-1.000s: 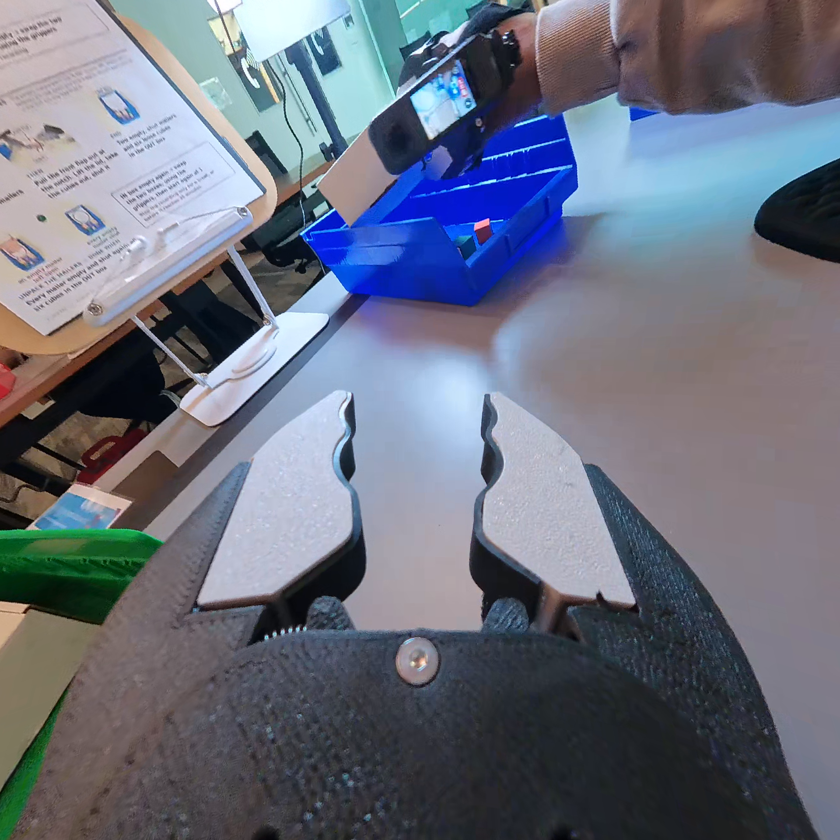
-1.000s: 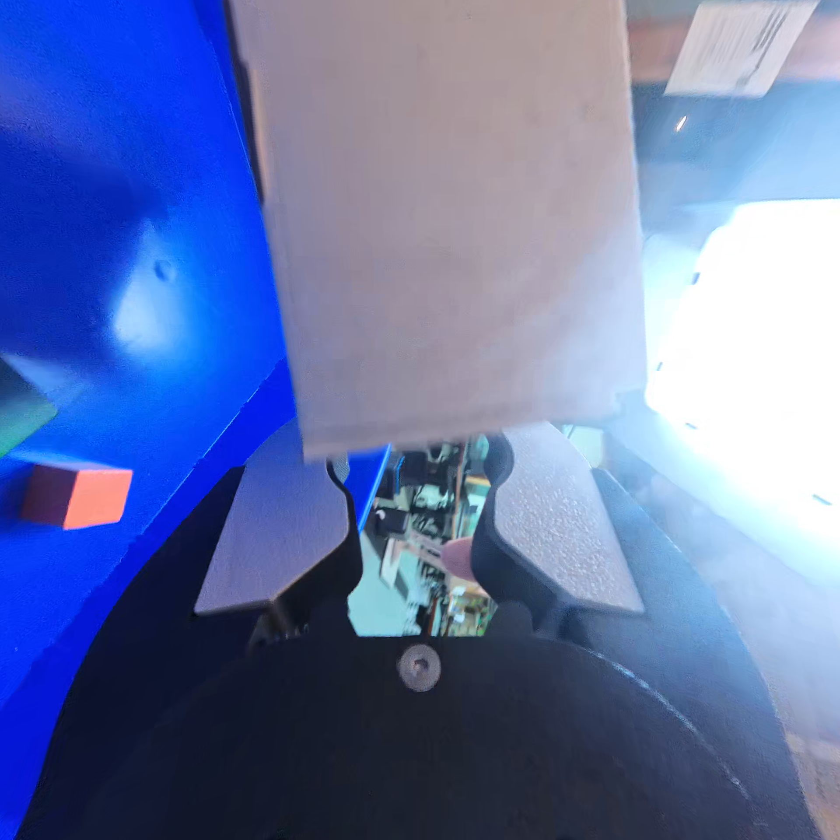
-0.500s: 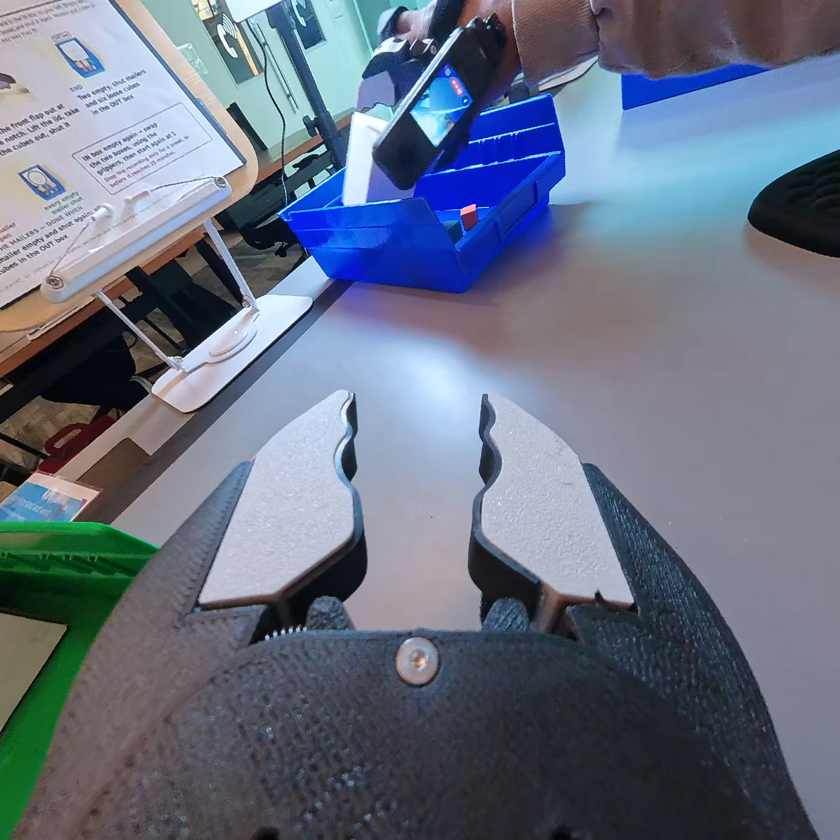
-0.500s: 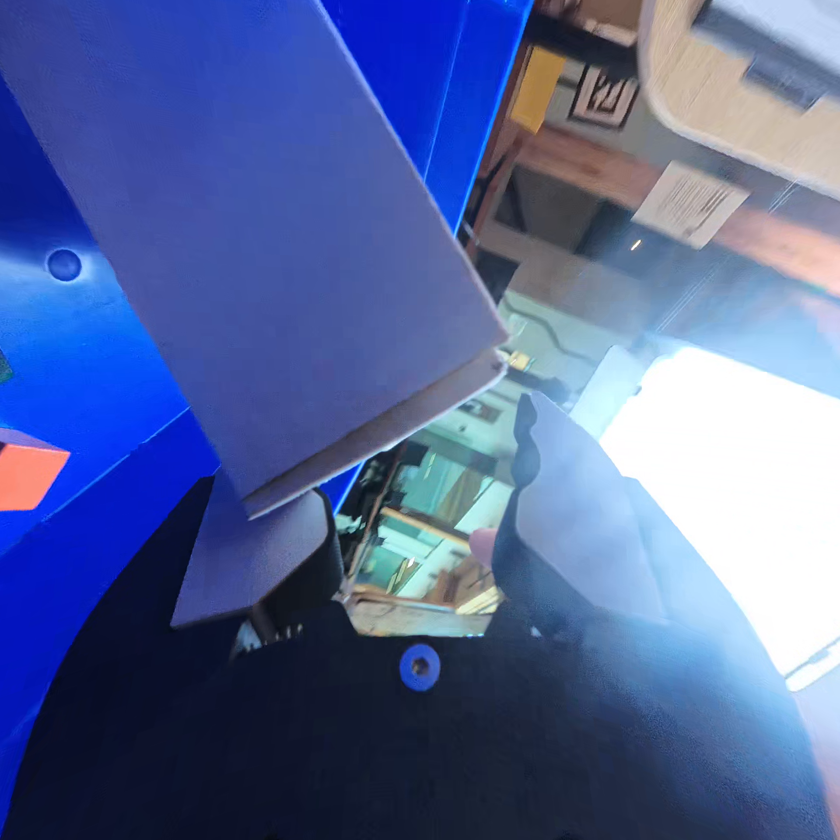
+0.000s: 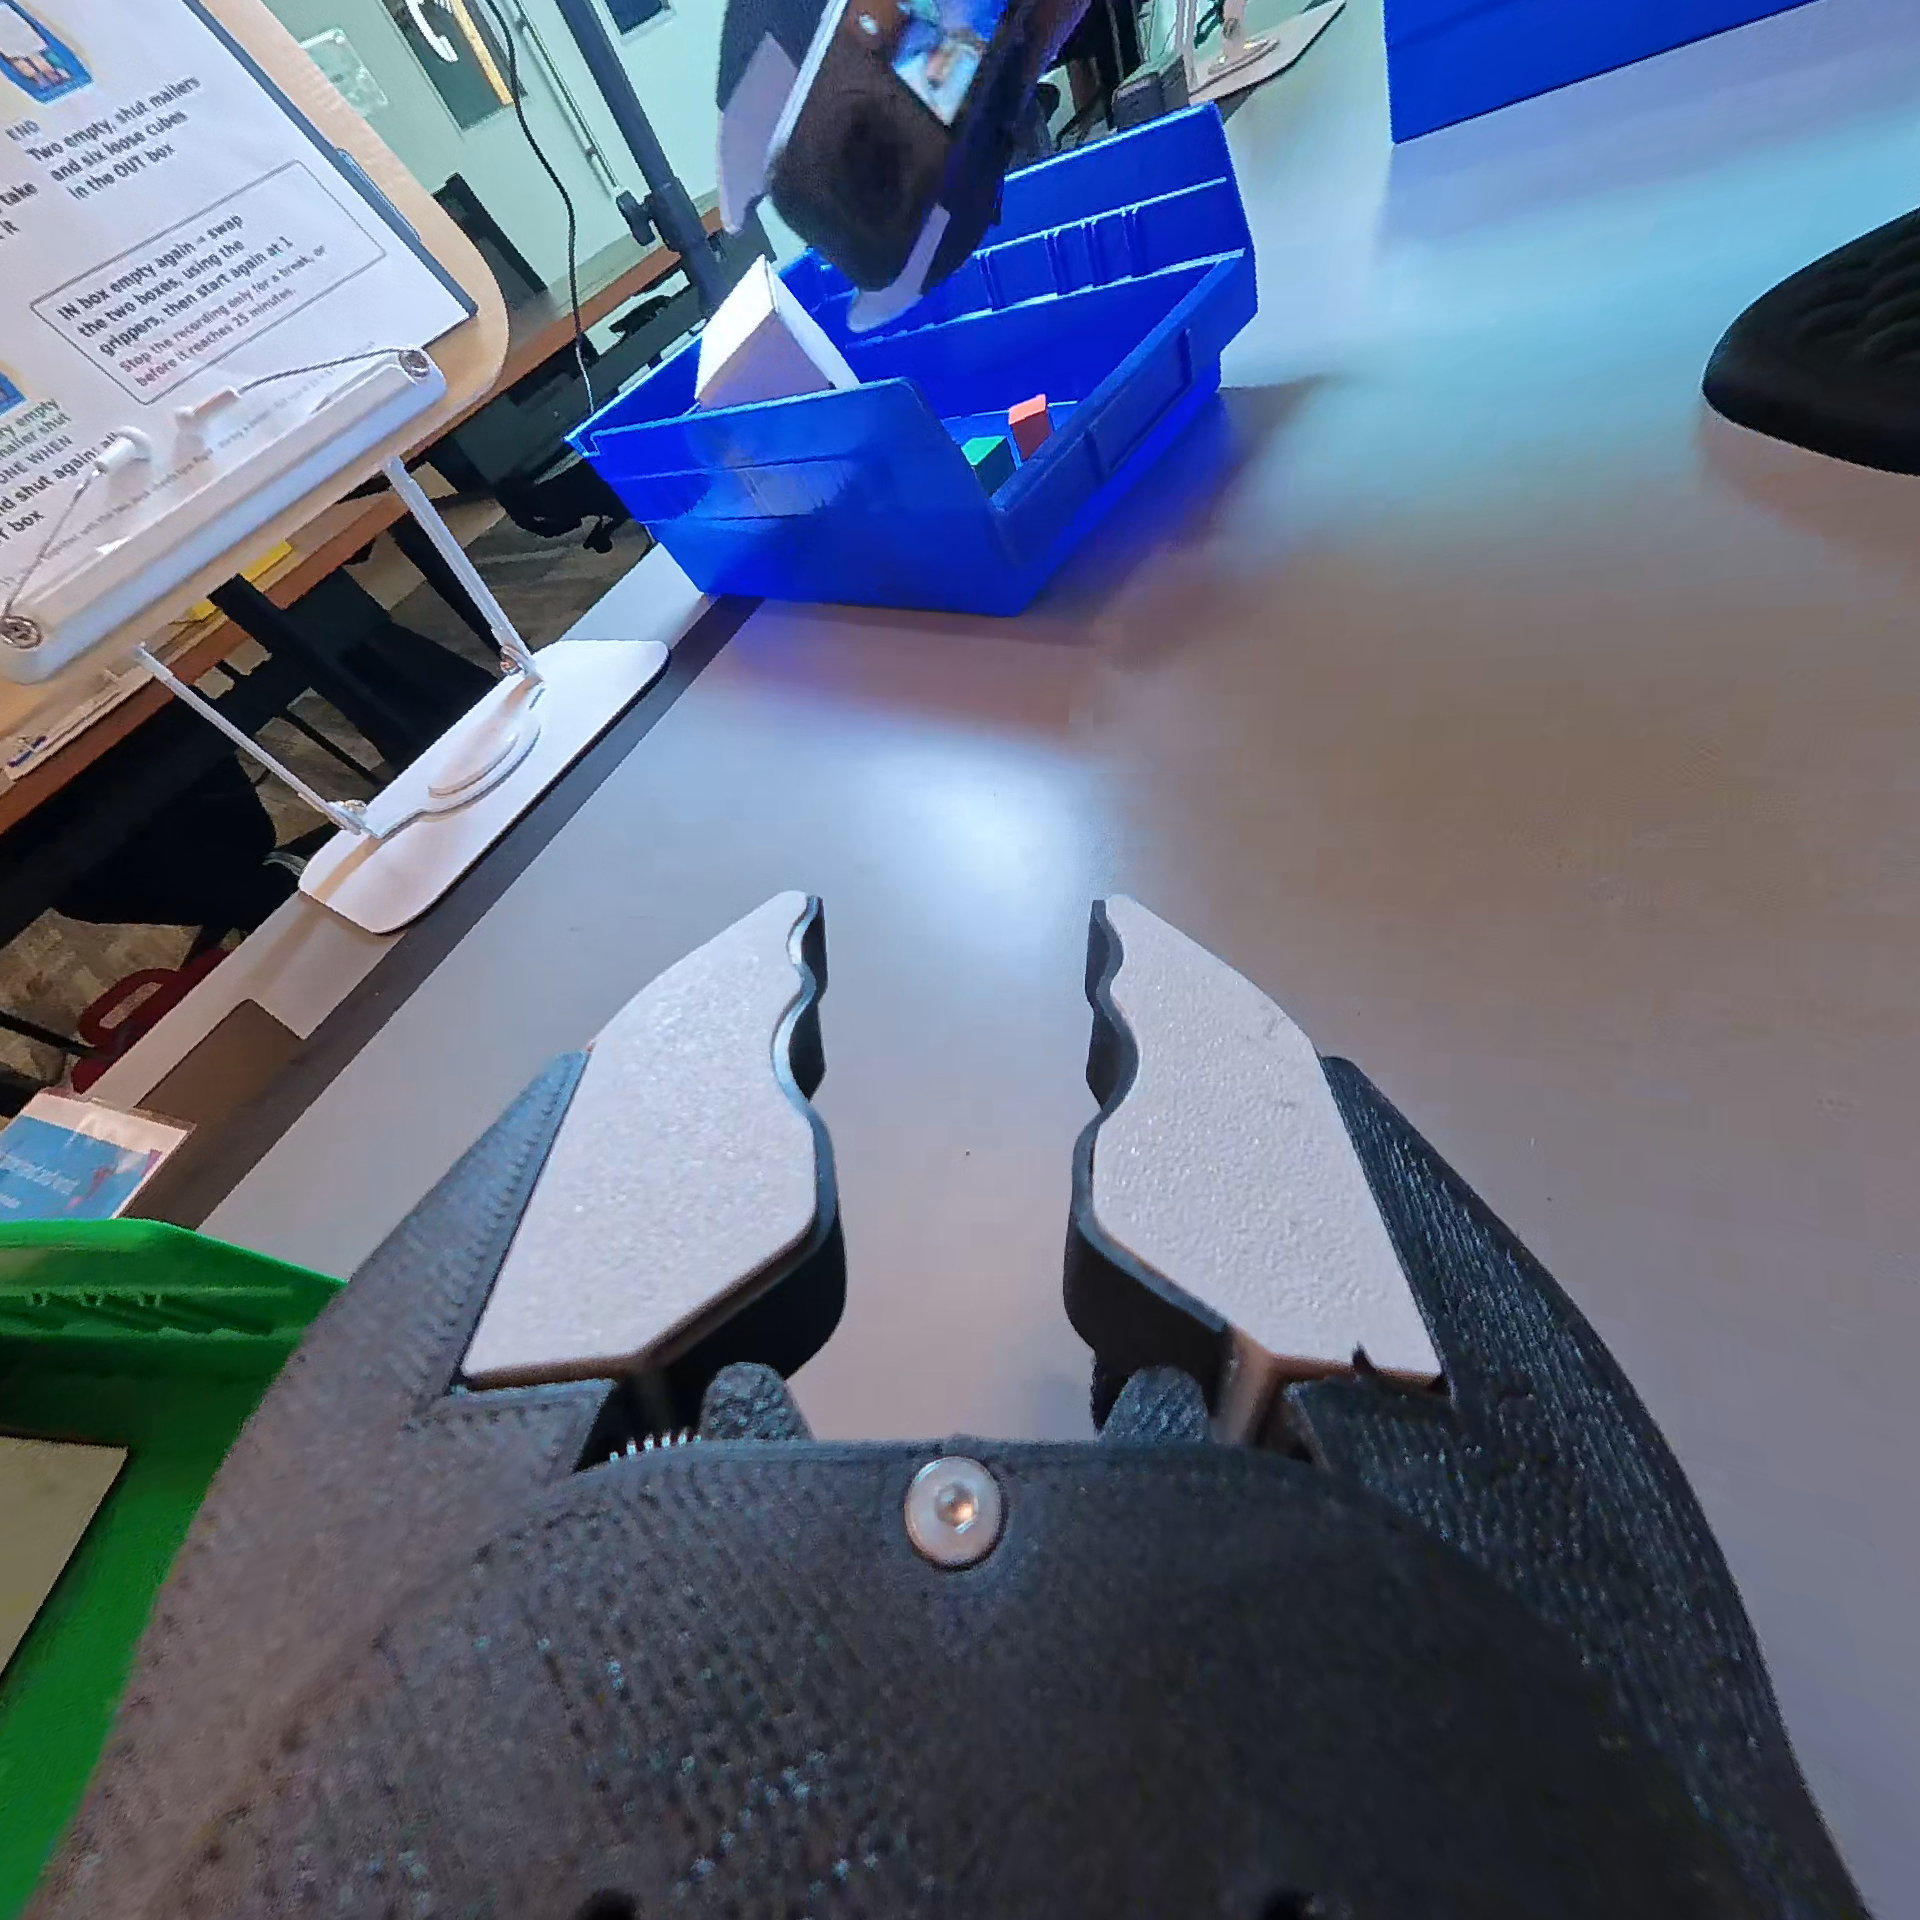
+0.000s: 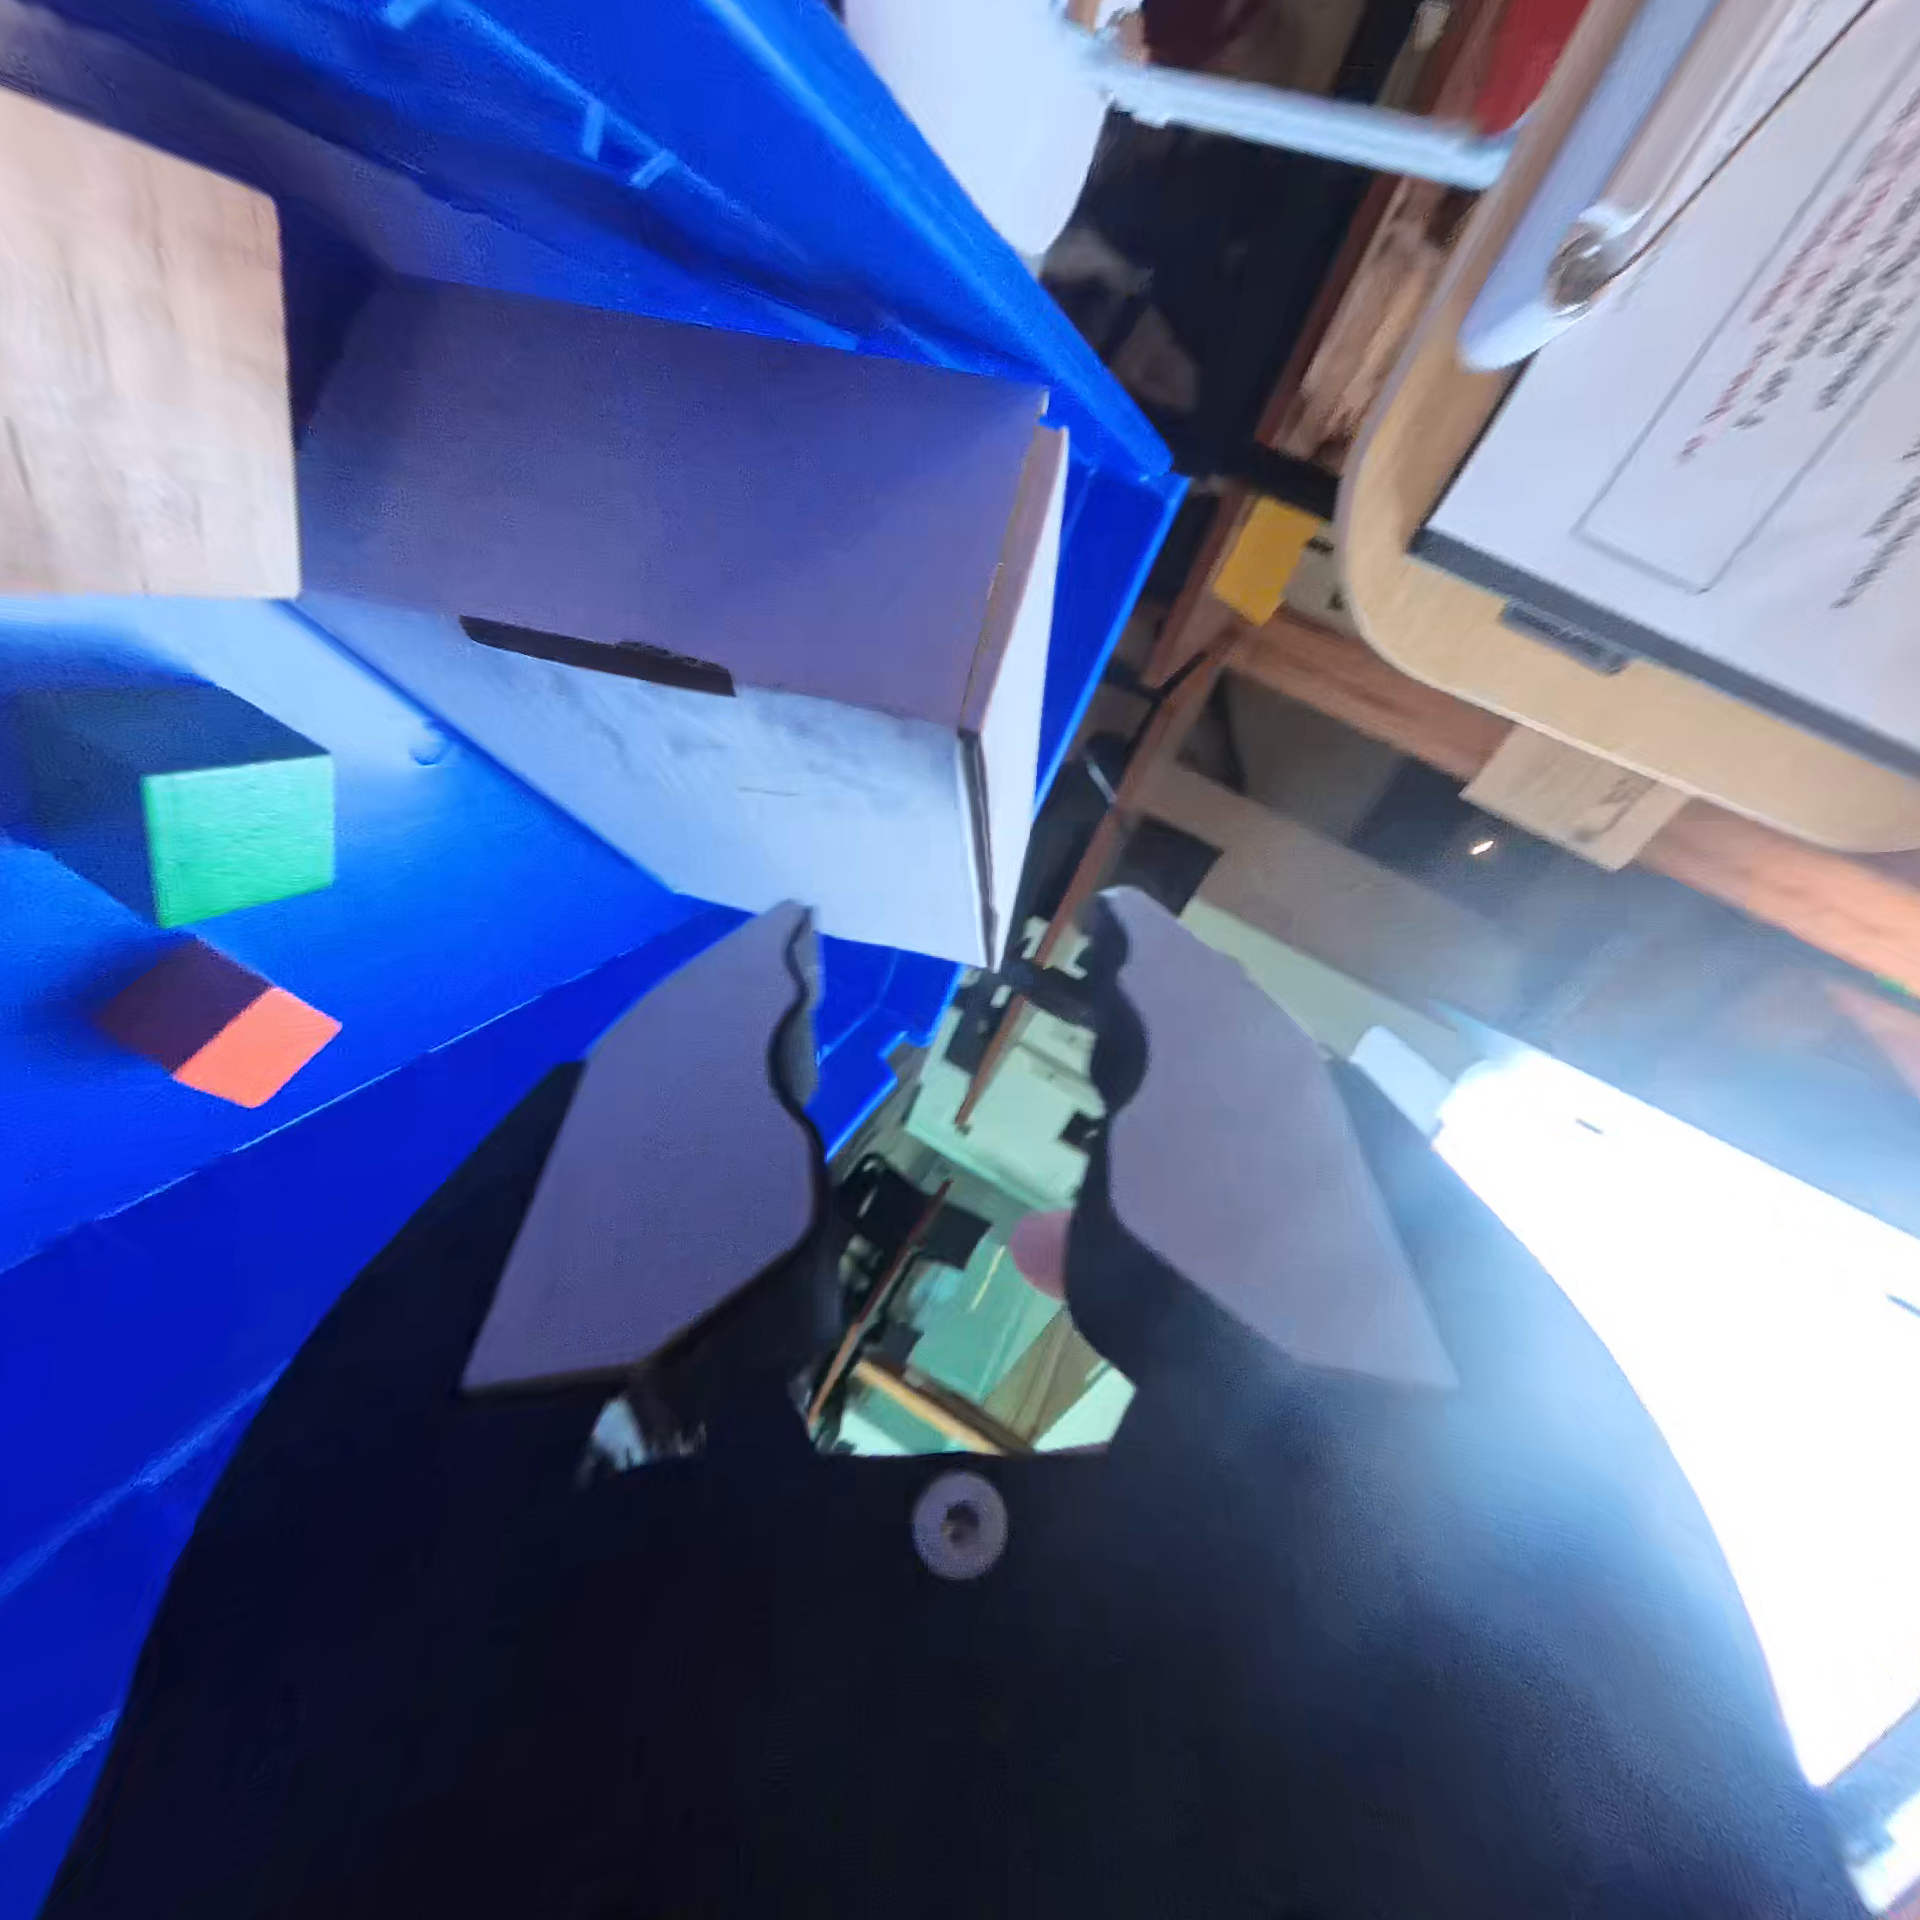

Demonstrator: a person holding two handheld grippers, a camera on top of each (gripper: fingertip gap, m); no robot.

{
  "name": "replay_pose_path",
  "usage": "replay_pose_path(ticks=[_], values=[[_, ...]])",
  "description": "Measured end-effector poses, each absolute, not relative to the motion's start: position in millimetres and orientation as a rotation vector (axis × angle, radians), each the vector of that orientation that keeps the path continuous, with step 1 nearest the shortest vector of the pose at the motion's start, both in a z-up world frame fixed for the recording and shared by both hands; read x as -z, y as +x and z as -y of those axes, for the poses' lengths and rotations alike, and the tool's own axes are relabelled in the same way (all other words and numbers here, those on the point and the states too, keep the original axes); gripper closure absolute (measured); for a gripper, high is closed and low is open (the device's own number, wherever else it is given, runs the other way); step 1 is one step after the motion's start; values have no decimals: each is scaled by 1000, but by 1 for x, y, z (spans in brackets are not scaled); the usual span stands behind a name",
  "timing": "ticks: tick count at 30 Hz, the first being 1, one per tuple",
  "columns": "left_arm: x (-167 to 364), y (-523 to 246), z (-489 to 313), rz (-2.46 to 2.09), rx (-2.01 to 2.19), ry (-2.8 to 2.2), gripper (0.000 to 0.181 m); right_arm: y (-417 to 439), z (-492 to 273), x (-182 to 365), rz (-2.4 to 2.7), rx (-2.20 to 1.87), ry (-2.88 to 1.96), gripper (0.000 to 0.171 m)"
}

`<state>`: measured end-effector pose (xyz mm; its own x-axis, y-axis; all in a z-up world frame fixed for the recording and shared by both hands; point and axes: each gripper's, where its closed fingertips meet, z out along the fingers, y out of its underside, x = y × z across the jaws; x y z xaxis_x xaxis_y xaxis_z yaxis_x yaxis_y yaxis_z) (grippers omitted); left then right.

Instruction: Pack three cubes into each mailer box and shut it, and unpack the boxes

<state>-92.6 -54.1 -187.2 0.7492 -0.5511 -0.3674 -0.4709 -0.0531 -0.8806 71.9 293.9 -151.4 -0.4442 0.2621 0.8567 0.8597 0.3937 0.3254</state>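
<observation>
Grey bench (image 5: 1351, 831): right tool (image 6: 951, 971), now open, had just released the mailer box (image 6: 665, 623) into the blue bin (image 5: 831, 488); left tool (image 5: 951, 977) open, empty.

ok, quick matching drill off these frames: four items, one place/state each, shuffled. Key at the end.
Items:
1. white mailer box
2. green cube
3. left tongs
4. document stand

Place/state:
A. open, empty, over bare table
B. on blue bin floor beside orange cube
C. at the table edge
D. tilted against bin wall

Pairs: 1-D, 2-B, 3-A, 4-C
</observation>
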Motion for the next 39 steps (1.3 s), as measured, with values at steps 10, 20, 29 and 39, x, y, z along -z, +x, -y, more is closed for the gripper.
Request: replay_pose_path(ticks=[10,20,29,39], values=[[196,-87,55,-863,80,-1706,134,80,-310,159,2348,1013,-896,78],[201,-91,55,-863,140,-1727,135,82,-335,194,2659,949,-831,92],[200,-88,56,-863,185,-1729,140,99,-360,112,2084,1290,-1224,103],[192,-85,63,-865,124,-1705,142,94,-349,164,1558,1311,-1612,101]])
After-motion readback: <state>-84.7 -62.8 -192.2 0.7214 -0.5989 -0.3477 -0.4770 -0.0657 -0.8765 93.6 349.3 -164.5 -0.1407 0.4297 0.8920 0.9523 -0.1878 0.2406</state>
